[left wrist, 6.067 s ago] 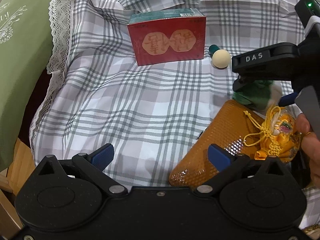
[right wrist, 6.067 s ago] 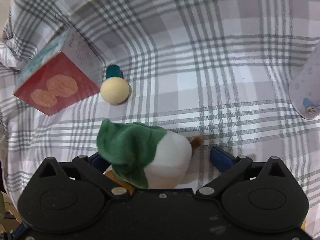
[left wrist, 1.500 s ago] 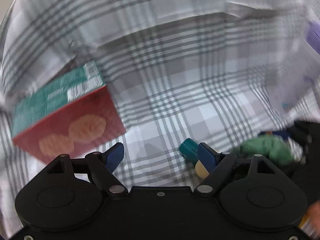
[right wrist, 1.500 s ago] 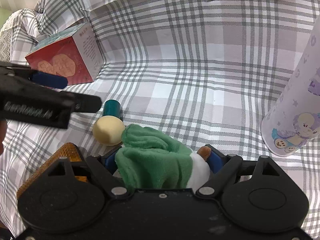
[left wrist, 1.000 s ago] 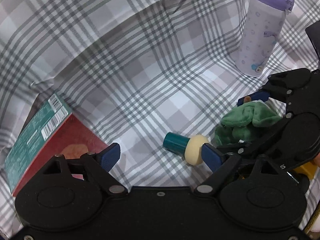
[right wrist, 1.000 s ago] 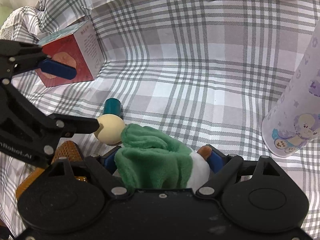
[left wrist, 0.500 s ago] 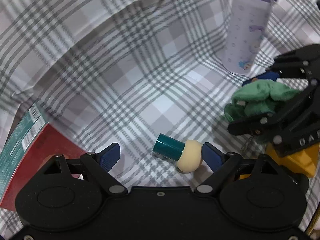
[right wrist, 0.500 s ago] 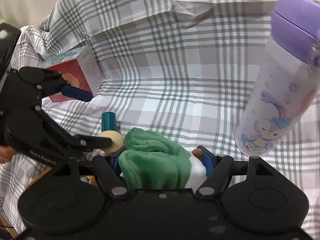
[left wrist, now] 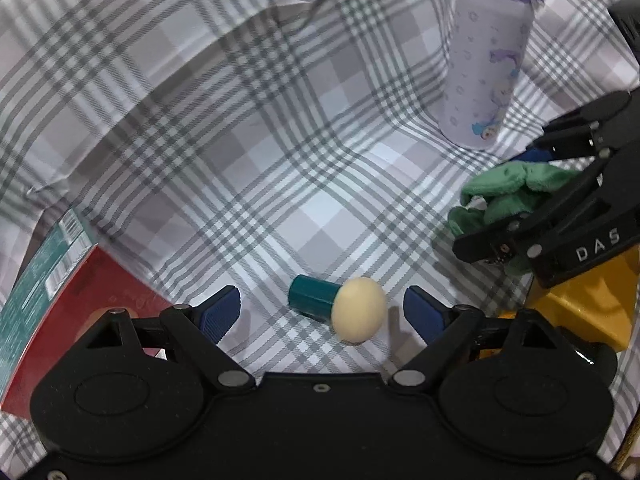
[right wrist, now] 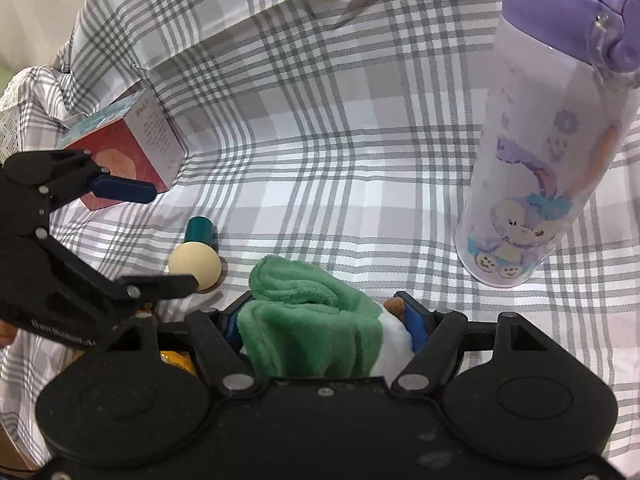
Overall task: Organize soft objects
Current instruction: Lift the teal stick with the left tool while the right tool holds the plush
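My right gripper is shut on a green and white plush toy and holds it above the checked cloth; the toy also shows in the left wrist view. My left gripper is open, its jaws on either side of a cream ball with a teal cap that lies on the cloth; it also shows in the right wrist view. A yellow pouch sits under the right gripper.
A red and teal box stands at the left, also seen in the right wrist view. A tall lilac bottle with a purple lid stands at the right. Checked cloth covers the whole surface.
My left gripper has swung right from the box and closed in until the ball and cap lie between its open jaws. The right gripper has lifted the plush a little.
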A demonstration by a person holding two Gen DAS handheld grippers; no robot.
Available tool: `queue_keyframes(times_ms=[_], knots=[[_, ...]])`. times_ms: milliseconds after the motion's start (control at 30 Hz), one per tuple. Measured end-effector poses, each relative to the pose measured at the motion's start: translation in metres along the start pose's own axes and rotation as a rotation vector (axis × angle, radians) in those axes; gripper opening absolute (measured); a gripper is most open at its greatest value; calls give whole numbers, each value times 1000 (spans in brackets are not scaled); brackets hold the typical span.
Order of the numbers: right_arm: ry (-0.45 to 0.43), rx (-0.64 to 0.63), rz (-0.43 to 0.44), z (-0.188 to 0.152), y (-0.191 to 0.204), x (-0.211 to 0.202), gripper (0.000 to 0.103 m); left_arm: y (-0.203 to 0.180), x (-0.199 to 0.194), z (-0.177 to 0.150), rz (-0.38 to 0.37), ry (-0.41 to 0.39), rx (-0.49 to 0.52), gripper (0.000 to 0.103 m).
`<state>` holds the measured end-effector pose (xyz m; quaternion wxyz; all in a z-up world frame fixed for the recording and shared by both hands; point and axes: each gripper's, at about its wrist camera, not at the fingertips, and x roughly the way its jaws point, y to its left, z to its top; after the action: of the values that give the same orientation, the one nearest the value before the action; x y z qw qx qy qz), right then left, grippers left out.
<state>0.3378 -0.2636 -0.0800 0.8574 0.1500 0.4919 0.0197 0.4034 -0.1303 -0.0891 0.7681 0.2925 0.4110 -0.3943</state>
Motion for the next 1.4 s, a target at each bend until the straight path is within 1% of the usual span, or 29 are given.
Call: queue_keyframes(times_ms=[200,300,333,400,433,467,500,533,567,600,667,733,800,833,867,933,967,1033,1100,1200,1233,1333,1400], knots=[[19,35,4,1,-7,2,73,-12,18,1,-23,27,17,86],[16,33,4,1,-6,0,73,-8,23,2,-47,28,-25,84],[14,30,4,0,-6,0,73,-7,25,3,-53,28,-39,82],[12,26,4,0,-5,0,73,-5,28,3,-54,31,-65,65],[10,26,4,0,-5,-1,73,-6,29,2,-39,32,-75,61],[9,27,4,0,-4,-1,73,-5,30,2,-41,33,-88,56],[7,28,4,0,-4,-2,73,-3,30,1,-55,33,-109,50],[6,30,4,0,-4,-3,73,-1,29,1,-76,37,-138,47],[5,33,2,1,-4,-3,73,0,28,1,-79,38,-168,43],[3,35,0,1,-4,-4,73,1,26,0,-63,35,-194,42],[-7,38,-3,2,-3,-6,73,1,23,0,-21,28,-235,42],[-8,37,-11,3,-3,-9,73,1,19,-1,-2,17,-236,48],[-10,33,-25,4,-1,-11,73,-1,14,-2,44,11,-231,63],[-13,32,-27,4,0,-12,73,-1,14,-2,89,19,-227,64],[-14,31,-27,4,0,-12,73,0,13,-3,111,23,-223,64],[-13,31,-21,4,1,-12,73,5,9,-7,104,28,-237,66],[-11,31,-22,4,2,-12,73,9,7,-8,102,32,-259,69],[-12,28,-22,3,3,-11,73,18,1,-11,121,43,-320,70],[-7,33,-21,3,3,-10,73,26,-4,-13,169,60,-383,72],[4,43,-13,2,3,-9,73,42,-8,-14,262,89,-499,72],[5,42,-12,1,4,-9,73,48,-10,-15,280,99,-542,71],[1,35,-12,-1,4,-12,73,71,-14,-22,286,130,-684,71],[-2,36,-9,-1,4,-13,73,80,-20,-29,290,121,-737,70]])
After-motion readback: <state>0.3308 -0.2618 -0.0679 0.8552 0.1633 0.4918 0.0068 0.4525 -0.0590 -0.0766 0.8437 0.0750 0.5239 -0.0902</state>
